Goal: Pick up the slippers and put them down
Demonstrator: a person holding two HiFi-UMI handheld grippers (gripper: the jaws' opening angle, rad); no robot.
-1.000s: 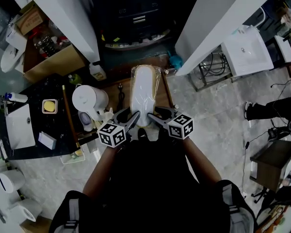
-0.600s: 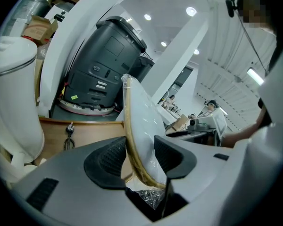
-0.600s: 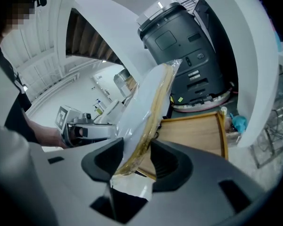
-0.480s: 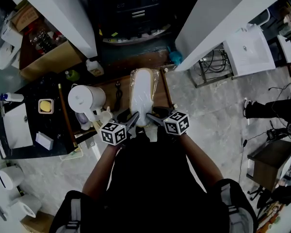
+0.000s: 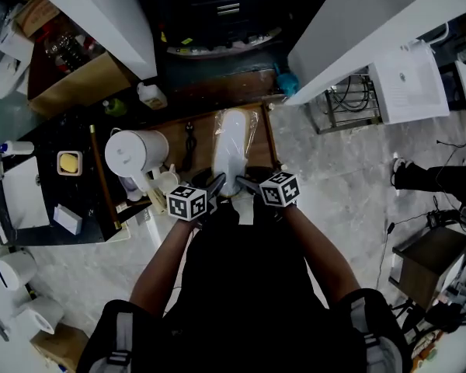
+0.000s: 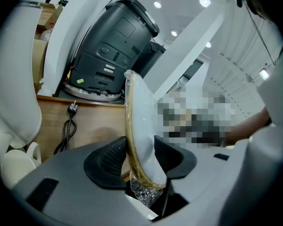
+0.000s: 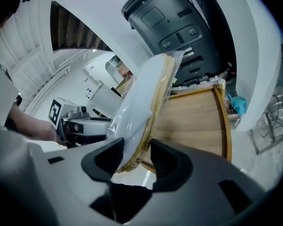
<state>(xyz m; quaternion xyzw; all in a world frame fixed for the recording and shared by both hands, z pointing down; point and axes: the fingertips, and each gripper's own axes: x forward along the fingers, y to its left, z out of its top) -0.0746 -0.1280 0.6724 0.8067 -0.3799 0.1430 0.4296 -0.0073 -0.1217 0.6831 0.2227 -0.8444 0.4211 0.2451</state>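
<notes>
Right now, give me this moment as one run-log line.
left gripper: shut on slippers, near end | right gripper: shut on slippers, near end | slippers: plastic-wrapped, over wooden tabletop | set-down: contact with tabletop unclear

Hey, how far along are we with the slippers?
Pickup looks done: the wrapped slippers are clamped at their near end by both the left gripper and the right gripper. In hand: they are held over the wooden table. Left: setting them down and opening the jaws.
</notes>
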